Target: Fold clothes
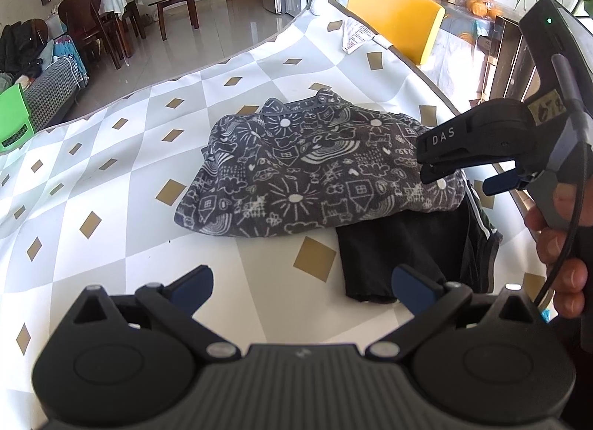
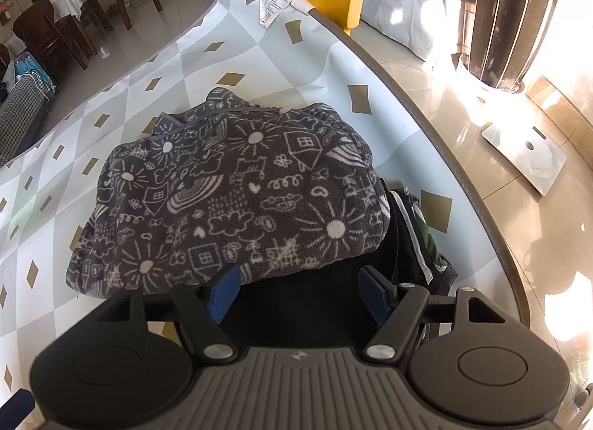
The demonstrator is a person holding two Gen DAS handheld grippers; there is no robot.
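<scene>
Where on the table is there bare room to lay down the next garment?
The tablecloth is bare left of the grey patterned fleece, out to its left edge, and again between the fleece and the yellow chair. The near right is crowded: black clothes lie partly under the fleece, with the open right gripper over them.

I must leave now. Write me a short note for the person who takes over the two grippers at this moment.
Left gripper: open, empty, above the tablecloth.
Right gripper: open, holds nothing, over the near edge of the patterned fleece garment.
The fleece lies folded, partly on top of the black garment, near the table's right edge.
Done: the fleece looks folded.
Left: perhaps tidy the stack; whether more clothes wait, I cannot tell.
</scene>
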